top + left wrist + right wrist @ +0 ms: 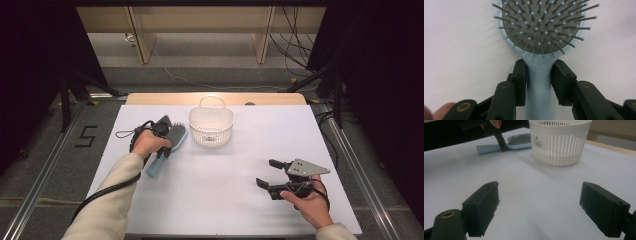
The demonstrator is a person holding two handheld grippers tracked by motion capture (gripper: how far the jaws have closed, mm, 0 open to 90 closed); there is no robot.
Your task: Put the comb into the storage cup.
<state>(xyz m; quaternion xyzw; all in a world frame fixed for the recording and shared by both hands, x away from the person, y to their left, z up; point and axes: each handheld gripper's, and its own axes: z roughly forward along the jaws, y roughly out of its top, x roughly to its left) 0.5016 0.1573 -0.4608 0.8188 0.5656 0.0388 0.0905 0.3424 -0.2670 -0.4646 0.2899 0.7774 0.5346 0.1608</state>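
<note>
The light blue plastic paddle hairbrush lies bristles-up on the white surface, left of centre in the high view, just beside the white slotted plastic basket with its hoop handle. In the left gripper view the brush's neck runs up the middle of the frame, and the left gripper sits over it right below the bristle pad. Its fingers stand narrowly apart with the neck between them, both seeming to touch its sides, so I judge it to be gripping the brush. The risk from here: the neck is smooth and tapered, and the heavier head could swing down or slip out when lifted, or catch the basket rim. The right gripper, lower right in the high view, hovers with its fingers spread wide, holding nothing.
</note>
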